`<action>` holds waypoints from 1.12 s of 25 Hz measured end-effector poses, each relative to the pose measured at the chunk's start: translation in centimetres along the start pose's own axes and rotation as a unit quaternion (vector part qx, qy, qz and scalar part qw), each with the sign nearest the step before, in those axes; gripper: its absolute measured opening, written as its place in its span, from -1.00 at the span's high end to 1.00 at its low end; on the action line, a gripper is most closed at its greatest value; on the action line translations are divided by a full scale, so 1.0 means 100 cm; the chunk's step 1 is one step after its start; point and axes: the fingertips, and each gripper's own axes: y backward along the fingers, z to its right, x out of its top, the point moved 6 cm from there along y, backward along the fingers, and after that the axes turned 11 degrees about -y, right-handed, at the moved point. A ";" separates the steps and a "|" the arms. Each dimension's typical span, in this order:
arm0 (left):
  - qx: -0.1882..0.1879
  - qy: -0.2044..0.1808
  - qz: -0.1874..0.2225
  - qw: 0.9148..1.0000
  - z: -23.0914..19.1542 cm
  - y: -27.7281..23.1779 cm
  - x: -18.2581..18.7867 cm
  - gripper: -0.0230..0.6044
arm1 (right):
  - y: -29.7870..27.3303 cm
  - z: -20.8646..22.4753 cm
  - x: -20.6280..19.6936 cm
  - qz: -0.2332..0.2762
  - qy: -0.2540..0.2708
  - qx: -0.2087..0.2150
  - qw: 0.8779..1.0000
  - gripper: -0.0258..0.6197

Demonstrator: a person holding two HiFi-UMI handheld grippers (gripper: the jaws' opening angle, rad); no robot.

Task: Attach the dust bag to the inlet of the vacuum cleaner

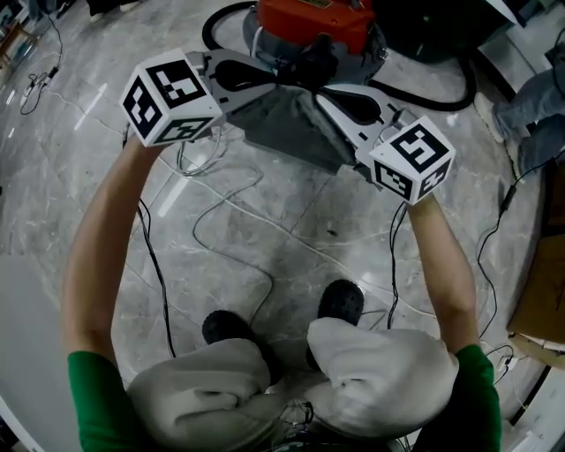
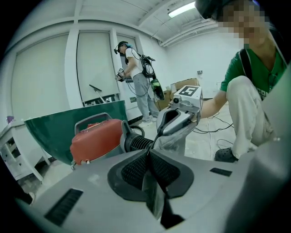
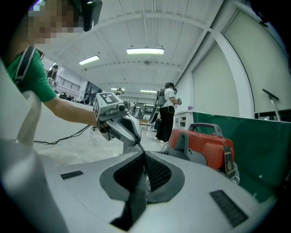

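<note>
Just in front of the red vacuum cleaner (image 1: pixel 313 22), the grey dust bag (image 1: pixel 287 128) is held between the left claw (image 2: pixel 149 159) and right claw (image 3: pixel 143 159). Each claw is closed tight on the bag's fabric edge.

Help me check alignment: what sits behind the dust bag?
Behind the dust bag stands the red vacuum cleaner, a black hose looping beside it. The bag covers the vacuum's front, so the inlet cannot be seen in the head view.

Grey cloth dust bag (image 1: pixel 287 132), taut and aloft, just before the upright red vacuum cleaner (image 1: pixel 313 26).
</note>
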 end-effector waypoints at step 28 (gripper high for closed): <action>0.025 -0.033 0.016 0.999 -0.030 -0.025 0.004 0.83 | 0.000 0.033 0.001 0.028 -0.029 -0.006 0.999 0.88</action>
